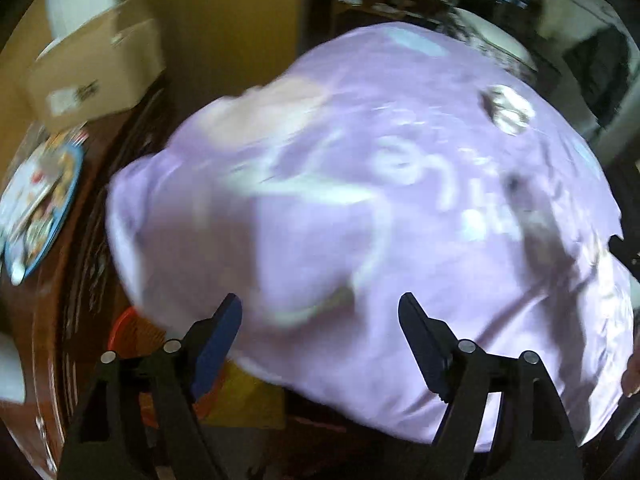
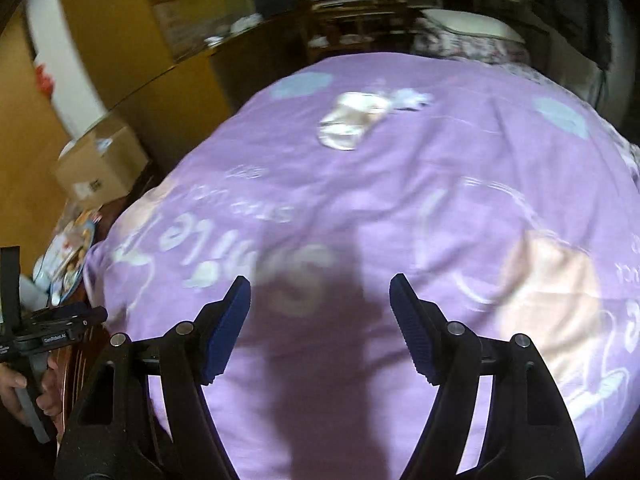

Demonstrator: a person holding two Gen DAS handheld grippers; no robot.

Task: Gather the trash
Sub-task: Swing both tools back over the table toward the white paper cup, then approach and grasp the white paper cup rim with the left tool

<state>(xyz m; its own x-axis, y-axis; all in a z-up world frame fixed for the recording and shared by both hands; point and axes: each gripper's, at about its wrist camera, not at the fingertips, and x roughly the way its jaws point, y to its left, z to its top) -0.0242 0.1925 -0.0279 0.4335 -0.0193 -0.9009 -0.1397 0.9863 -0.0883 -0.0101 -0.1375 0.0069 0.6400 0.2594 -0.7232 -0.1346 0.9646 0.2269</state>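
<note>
A crumpled clear plastic wrapper [image 2: 352, 122] lies on the purple printed bedspread [image 2: 360, 208], toward its far side. A small white crumpled scrap [image 2: 412, 100] sits just right of it. In the blurred left wrist view the wrapper [image 1: 506, 110] shows at the upper right of the bedspread [image 1: 320, 220]. My right gripper [image 2: 320, 304] hangs open above the near part of the bed, nothing between its blue pads. My left gripper [image 1: 320, 320] is open too, over the bed's near edge, also with nothing in it. A hand [image 2: 16, 384] holds the left gripper's black frame [image 2: 48, 332] at the far left.
A cardboard box [image 2: 100, 164] stands left of the bed against a yellow-brown wall. Beside it lies a round blue picture plate [image 2: 68, 260]. An orange round thing [image 1: 132, 332] and a yellow item [image 1: 248, 396] lie low by the bed's near left corner. A pale pillow [image 2: 468, 24] lies at the head.
</note>
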